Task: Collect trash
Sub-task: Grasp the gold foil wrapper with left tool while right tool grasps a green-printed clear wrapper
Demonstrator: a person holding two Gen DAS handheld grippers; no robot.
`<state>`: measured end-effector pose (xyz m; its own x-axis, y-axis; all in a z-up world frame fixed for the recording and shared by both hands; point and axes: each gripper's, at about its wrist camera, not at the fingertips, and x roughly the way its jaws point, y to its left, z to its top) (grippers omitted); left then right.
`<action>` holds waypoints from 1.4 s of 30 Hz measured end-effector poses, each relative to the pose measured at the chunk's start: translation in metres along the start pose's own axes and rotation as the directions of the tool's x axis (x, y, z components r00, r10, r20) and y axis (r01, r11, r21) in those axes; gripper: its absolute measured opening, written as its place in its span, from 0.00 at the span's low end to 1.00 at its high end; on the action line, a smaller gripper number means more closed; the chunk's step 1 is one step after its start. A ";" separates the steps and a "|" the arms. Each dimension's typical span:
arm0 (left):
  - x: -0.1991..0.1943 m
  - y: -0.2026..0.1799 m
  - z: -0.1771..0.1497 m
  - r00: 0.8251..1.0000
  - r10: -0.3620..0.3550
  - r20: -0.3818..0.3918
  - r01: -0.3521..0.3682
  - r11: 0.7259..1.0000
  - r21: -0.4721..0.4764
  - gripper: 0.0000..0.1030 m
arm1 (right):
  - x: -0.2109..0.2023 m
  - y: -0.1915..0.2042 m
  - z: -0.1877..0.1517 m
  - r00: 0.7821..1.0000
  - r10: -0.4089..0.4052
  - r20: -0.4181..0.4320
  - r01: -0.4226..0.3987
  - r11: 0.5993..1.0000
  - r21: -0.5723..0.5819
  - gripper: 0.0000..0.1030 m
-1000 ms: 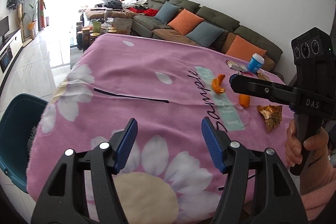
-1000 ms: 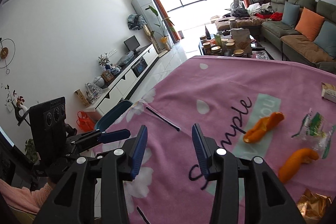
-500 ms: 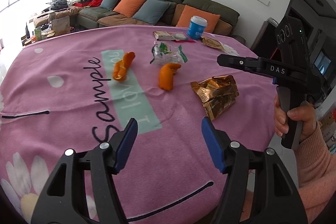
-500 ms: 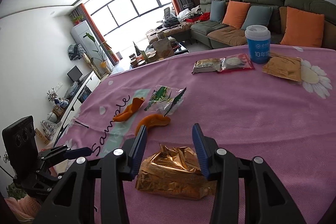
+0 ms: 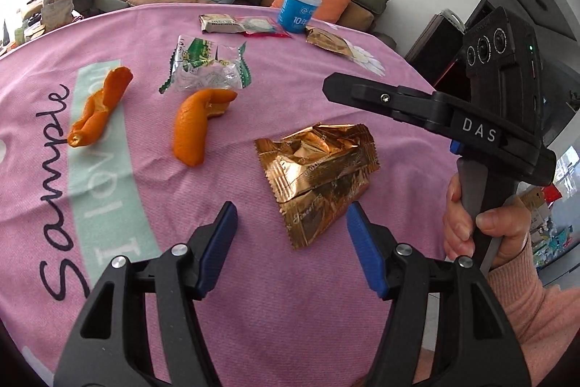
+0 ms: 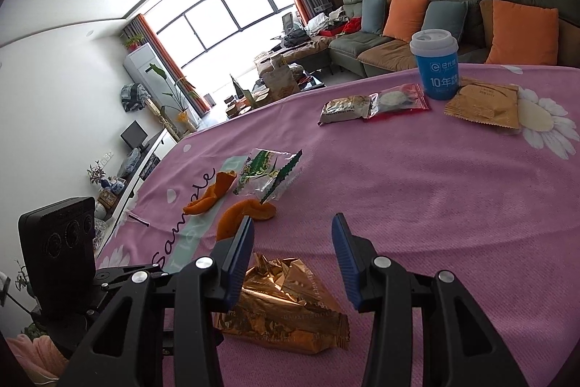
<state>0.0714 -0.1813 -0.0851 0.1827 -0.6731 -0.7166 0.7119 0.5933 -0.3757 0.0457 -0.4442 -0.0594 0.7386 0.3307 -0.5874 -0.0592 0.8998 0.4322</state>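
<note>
above the gold wrapper [image 5: 319, 169], left claw [image 5: 290, 234] and right claw [image 6: 291, 242] spread, empty.

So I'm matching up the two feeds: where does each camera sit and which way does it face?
Left wrist: on the left gripper, looking down over the pink tablecloth towards the sofa; its open fingers, the right gripper and the hand holding it show.
Right wrist: on the right gripper, facing the window; its open fingers and the left gripper show.
Shared: gold wrapper, orange peels, blue cup.
</note>
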 end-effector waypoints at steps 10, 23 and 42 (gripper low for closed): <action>0.011 -0.008 0.005 0.999 -0.034 -0.031 0.034 0.999 -0.001 0.20 | 0.022 0.002 0.010 0.998 0.058 -0.022 -0.058 0.998 0.003 0.41; -0.020 -0.005 -0.010 1.000 -0.005 0.028 0.004 0.999 0.038 0.11 | 0.054 0.004 0.030 0.990 0.116 -0.075 -0.113 0.993 0.044 0.41; -0.100 0.029 -0.051 0.986 0.084 0.145 -0.087 0.996 0.014 0.09 | 0.079 -0.005 0.033 0.982 0.158 -0.104 -0.141 0.978 0.155 0.28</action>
<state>0.0391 -0.0746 -0.0543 0.3379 -0.6777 -0.6531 0.7026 0.6433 -0.3040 0.1267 -0.4320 -0.0850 0.6460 0.4966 -0.5797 -0.0576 0.7890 0.6117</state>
